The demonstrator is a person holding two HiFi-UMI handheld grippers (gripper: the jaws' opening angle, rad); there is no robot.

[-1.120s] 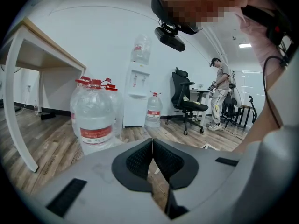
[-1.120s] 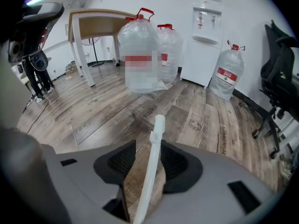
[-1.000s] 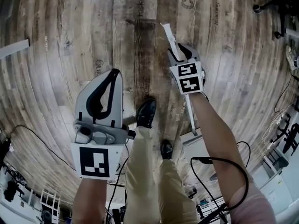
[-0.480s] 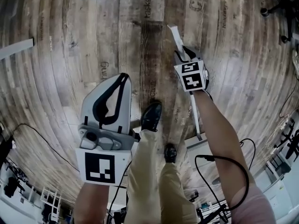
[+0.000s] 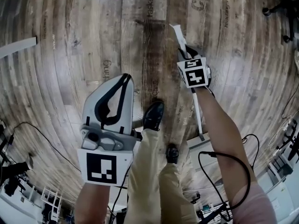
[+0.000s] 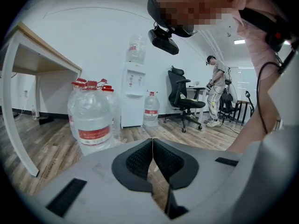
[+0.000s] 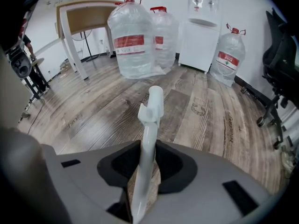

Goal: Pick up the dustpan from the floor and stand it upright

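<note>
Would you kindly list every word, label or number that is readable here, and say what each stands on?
"tasks": printed on the floor, near the top of the head view.
"Gui...": on another board; the ending is unclear.
Other floor prints: too blurred to read.
Red labels on the bottles: too small to read.
Sticker on the cooler: blurred.
Marker cubes: patterns, no text.

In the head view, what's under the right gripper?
The dustpan handle runs down from the right gripper to its ribbed pan; the forearm covers part of the pan.
</note>
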